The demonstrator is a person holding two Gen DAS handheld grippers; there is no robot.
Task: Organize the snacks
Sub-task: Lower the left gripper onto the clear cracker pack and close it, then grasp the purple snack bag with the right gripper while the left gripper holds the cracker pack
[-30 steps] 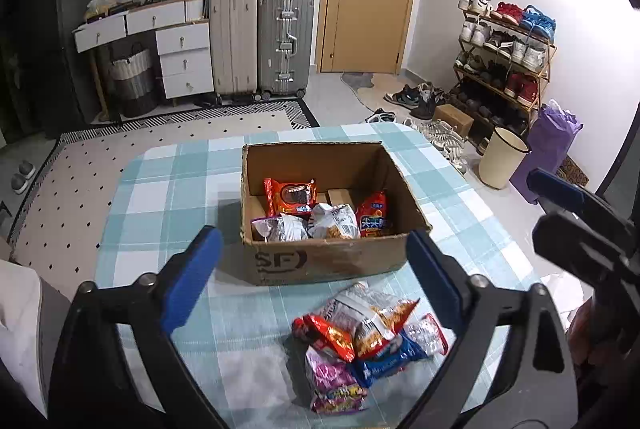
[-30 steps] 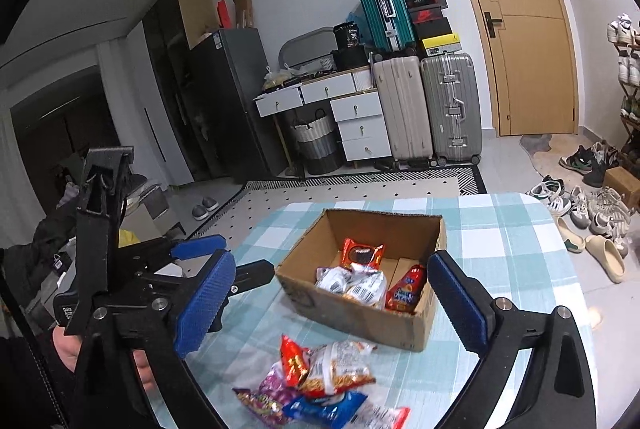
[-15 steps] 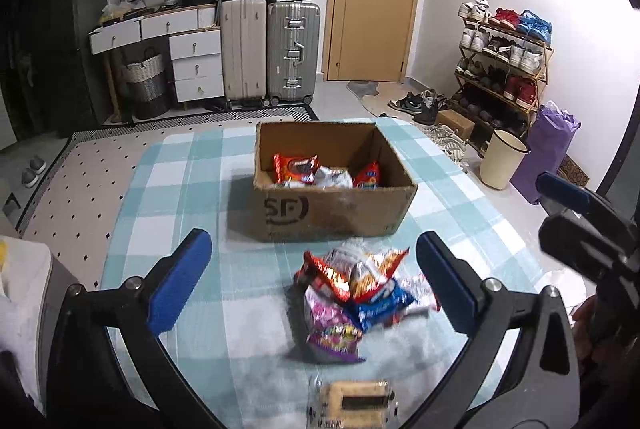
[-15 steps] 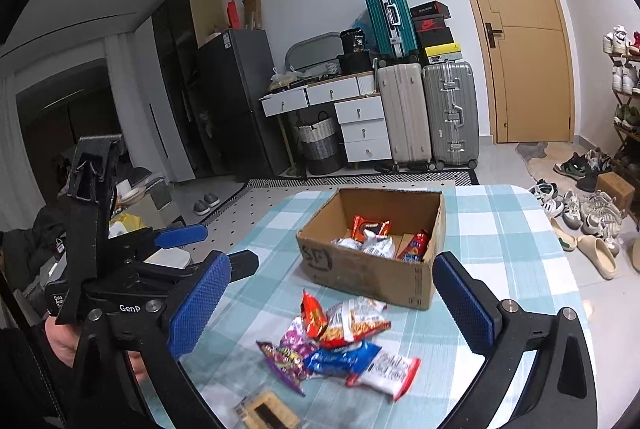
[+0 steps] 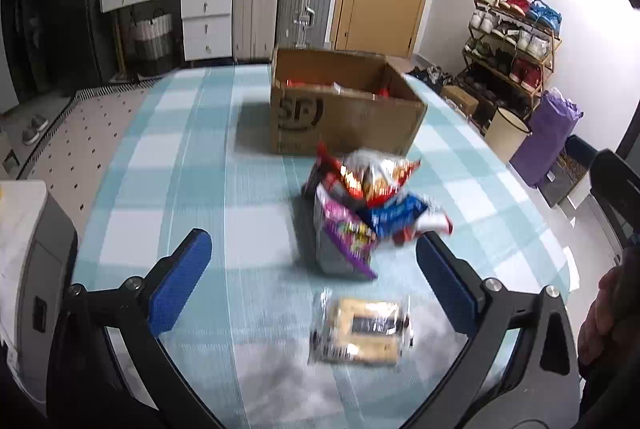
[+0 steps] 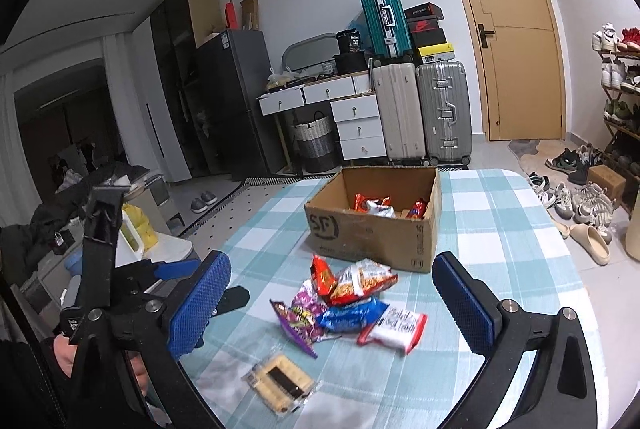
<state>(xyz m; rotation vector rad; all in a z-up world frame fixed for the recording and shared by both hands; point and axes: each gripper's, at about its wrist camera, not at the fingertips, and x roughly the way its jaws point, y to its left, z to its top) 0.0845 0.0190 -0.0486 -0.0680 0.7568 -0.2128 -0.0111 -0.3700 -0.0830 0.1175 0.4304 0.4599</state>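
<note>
Cracker pack [image 5: 362, 329] lies nearest; we lower the left gripper [image 5: 316, 283] squarely over it (jaws wide, empty) and keep the right gripper [image 6: 340, 305], equally open, clear.

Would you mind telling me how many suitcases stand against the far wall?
3: a beige suitcase beside a silver suitcase on the floor, and a teal suitcase atop them. Others may be hidden.
</note>
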